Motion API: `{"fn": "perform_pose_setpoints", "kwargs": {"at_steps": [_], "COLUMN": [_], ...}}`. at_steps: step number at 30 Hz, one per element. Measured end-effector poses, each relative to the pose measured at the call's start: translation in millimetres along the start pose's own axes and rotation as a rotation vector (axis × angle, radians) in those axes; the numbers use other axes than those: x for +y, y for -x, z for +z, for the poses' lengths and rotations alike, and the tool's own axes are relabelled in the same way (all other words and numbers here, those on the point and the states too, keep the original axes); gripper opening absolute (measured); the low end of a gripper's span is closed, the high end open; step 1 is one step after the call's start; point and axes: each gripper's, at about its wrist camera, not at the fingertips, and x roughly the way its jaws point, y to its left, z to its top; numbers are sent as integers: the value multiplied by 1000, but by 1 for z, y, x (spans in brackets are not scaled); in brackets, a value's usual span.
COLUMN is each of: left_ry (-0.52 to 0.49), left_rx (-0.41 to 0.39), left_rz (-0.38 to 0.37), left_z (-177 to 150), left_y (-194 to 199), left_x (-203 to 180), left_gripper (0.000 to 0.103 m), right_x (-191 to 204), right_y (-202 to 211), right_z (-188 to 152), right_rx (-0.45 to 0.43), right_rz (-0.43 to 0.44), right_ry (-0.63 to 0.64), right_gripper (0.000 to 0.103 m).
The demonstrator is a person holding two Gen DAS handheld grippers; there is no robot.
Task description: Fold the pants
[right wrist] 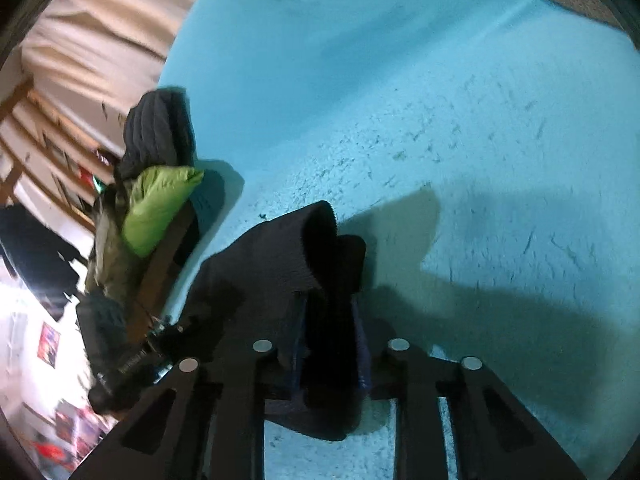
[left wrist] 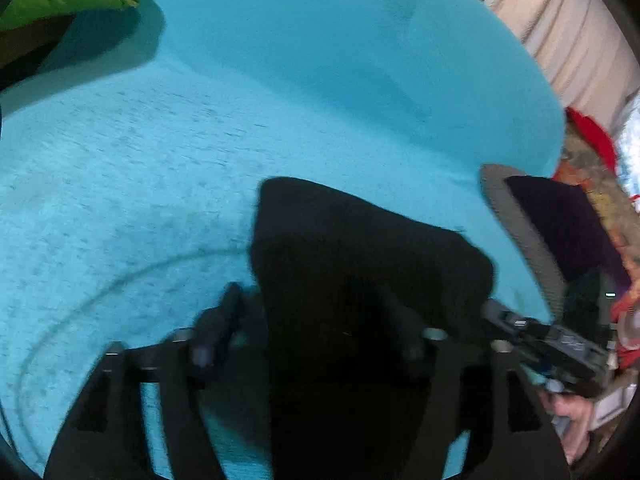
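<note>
Black pants [right wrist: 304, 264] bunch between the right gripper [right wrist: 328, 320] fingers, pinched there above the turquoise blanket [right wrist: 480, 140]. Left gripper [left wrist: 320, 312] jaws spread wide, pants fabric draped over them. Green pillow [right wrist: 160, 204] lies at the blanket's edge.

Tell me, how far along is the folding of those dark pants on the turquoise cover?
Partway, it seems. Already done: the dark knitted pants look doubled over themselves on the turquoise fuzzy cover. In hand: the right claw pinches a bunched fold of the cloth, while the left claw stands wide with the fabric between its fingers. Left: the pants are not yet a flat, neat stack; how many folds remain I cannot tell.
</note>
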Motion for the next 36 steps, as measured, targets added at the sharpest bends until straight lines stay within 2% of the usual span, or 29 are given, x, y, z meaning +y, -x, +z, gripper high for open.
{"fn": "perform_pose_setpoints", "kwargs": {"at_steps": [3,5,7,8,9,11,12,15,18,21,27,31,36], "left_ry": [-48,-115,-155,-168,-177,-179,-177,-165,-153,-149,-163,-188,-215], "left_rx": [-32,-67,-94,-99,-104,-112,-114,-117,-117,-127,-136,-142,-177], "left_rz": [61,149,220,242,256,265,263,258,253,266,291,307,242], "left_z": [-2,-5,-9,-10,-12,-15,-16,-20,-19,-15,-15,-17,-22], "left_y": [8,16,23,25,27,32,34,40,44,45,45,43,46], "left_x": [-7,-15,-20,-22,-22,-21,-20,-15,-13,-17,-21,-24,-29], "left_gripper": [80,85,88,89,89,89,89,89,89,89,89,103,103], "right_x": [16,37,60,70,80,95,101,110,106,98,90,89,88], "right_y": [15,29,38,41,41,40,38,27,21,21,23,22,21], "right_z": [-7,-17,-32,-42,-52,-73,-83,-102,-108,-109,-105,-106,-106], "right_rx": [-77,-145,-204,-235,-260,-296,-308,-299,-281,-276,-282,-272,-267], "right_rz": [-75,-148,-259,-327,-387,-458,-480,-520,-564,-586,-579,-574,-571], "right_ry": [83,200,331,390,444,524,552,591,583,556,512,512,509], "right_gripper": [26,26,26,31,42,51,52,52,57,57,57,57,57]}}
